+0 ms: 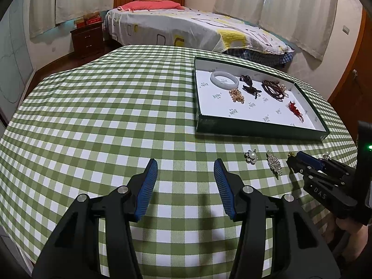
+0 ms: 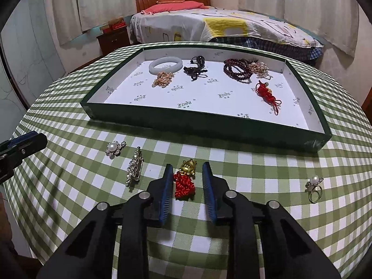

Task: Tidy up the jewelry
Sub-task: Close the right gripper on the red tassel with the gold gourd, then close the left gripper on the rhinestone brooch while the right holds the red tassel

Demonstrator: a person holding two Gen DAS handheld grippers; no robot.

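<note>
While six pieces already lie in the green tray, four more wait on the checked counter, and my right tool is poised over one of them. Its blue pads stand apart on either side of the gold charm with the red knotted cord, the left pad right against the cord and the right one just clear; nothing is gripped yet. My left tool hovers wide open above bare cloth, well apart from any jewelry and holding nothing.

Sorted so far, by the look of the tray's white lining: a pale bangle at the back, a gold chain just in front of it, a dark knotted piece in the middle, dark red beads with a pale gold cluster touching them, and a red tassel charm nearer the right wall.

Left outside, in a loose row in front of the tray: a pearl flower brooch, a long rhinestone brooch beside it, the gold charm between my pads, and a pearl ring well off to the right.

I judge the job somewhat past halfway. The immediate step is to close on the charm and carry it over the tray's near wall; three small pieces would remain after that. The ring and the flat brooches look harder to pinch off the cloth than the bulky cord.
</note>
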